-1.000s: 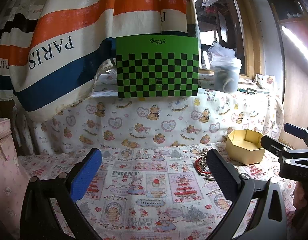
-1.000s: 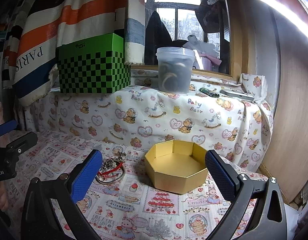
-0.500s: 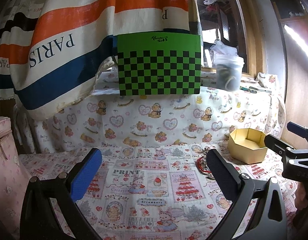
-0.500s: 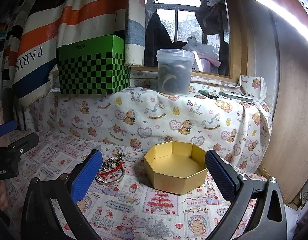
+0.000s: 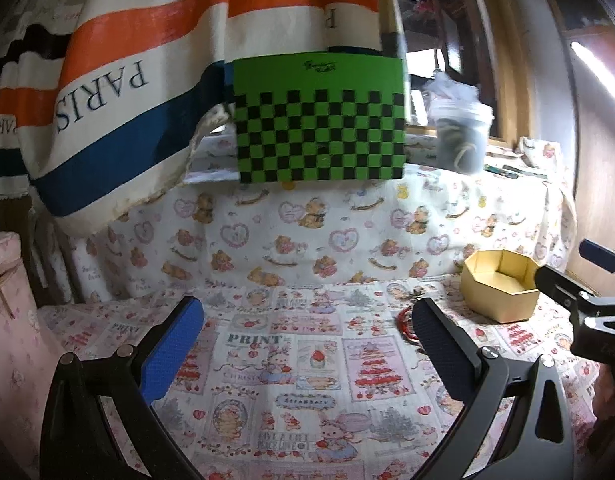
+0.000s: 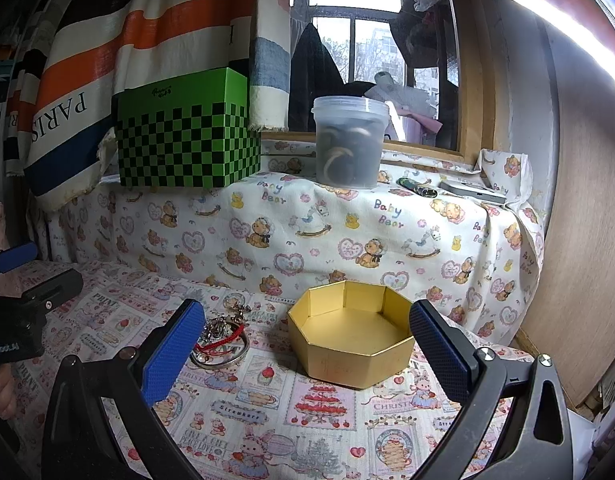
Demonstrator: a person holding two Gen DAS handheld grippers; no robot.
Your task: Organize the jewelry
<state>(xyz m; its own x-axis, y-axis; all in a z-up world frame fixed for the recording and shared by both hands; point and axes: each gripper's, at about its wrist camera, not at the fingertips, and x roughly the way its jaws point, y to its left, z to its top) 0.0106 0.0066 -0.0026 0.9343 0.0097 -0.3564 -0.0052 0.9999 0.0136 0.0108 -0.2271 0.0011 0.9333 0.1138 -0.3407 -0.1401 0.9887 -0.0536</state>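
A pile of jewelry, with a red cord bracelet, a metal bangle and a chain, lies on the patterned cloth left of an empty gold octagonal box. My right gripper is open and empty, hovering before the box, its left finger beside the pile. My left gripper is open and empty, to the left of the jewelry, which its right finger partly hides. The gold box shows at the right in the left wrist view.
A green checkered box and a plastic tub stand on the raised ledge behind. A striped PARIS cloth hangs at the left. A pink bag stands at the far left. A phone lies on the ledge.
The left gripper has pulled back and shifted slightly left, so the box and jewelry sit further right and smaller. The right gripper has barely moved. Both stay open.
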